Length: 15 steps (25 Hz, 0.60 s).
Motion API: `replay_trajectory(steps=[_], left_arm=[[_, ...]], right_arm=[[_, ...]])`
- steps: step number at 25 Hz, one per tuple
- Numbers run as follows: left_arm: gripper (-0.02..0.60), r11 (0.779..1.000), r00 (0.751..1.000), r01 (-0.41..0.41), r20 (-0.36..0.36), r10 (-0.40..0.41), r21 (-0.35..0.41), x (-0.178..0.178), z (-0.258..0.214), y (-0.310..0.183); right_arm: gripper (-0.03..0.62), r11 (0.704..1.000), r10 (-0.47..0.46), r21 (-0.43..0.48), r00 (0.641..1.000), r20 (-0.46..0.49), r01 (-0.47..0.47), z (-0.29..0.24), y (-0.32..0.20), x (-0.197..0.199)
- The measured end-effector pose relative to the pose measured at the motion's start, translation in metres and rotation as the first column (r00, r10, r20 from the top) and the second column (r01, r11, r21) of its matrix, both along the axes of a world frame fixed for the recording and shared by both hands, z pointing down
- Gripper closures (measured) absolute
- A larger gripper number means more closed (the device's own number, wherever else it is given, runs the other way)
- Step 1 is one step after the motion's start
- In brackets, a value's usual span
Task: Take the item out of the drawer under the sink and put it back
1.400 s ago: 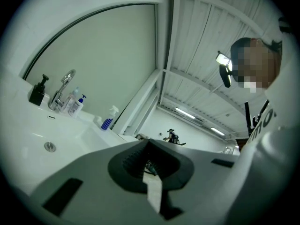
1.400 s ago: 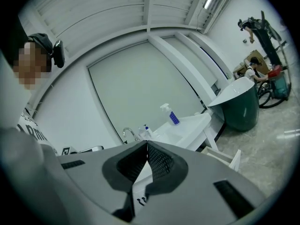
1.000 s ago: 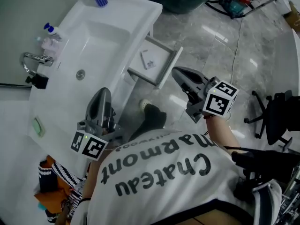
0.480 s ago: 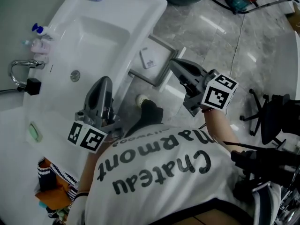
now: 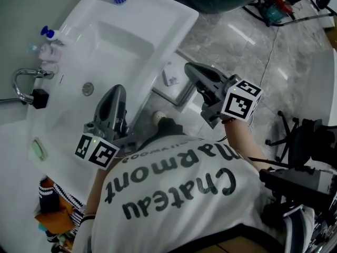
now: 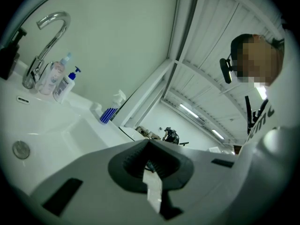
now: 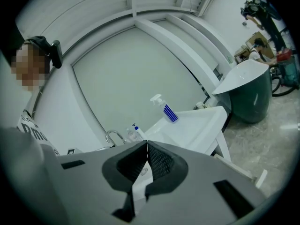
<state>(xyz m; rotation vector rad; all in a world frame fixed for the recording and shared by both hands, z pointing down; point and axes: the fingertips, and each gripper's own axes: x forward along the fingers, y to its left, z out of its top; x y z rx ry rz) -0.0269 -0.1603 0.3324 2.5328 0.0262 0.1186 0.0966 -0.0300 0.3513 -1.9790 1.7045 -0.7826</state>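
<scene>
At the centre of the head view, the drawer [image 5: 168, 95] under the sink [image 5: 121, 41] stands open with the item [image 5: 171, 77] inside, untaken, while the left hand-held gripper [image 5: 118, 89] and the right hand-held gripper [image 5: 189, 68] are both closed and empty.

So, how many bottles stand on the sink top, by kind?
Striped spray bottle: 1
Small bottles: 2, a pinkish bottle and a blue-capped bottle
Total: 3

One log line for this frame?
drawer open, item inside; left gripper shut, empty, over sink; right gripper shut, empty, by drawer
</scene>
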Motion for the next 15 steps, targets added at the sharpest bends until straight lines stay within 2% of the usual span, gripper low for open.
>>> replay_trajectory(steps=[8, 15], left_arm=[[0.574, 1.000, 0.999, 0.020, -0.030, -0.020, -0.002, 0.020, -0.002, -0.013], [0.574, 0.997, 0.997, 0.082, -0.004, -0.082, -0.010, 0.021, 0.005, -0.008]], right_arm=[[0.582, 0.999, -0.028, -0.021, 1.000, -0.004, 0.028, 0.006, -0.016, 0.011], [0.582, 0.997, -0.060, -0.050, 0.998, 0.033, 0.061, 0.019, -0.021, 0.024]])
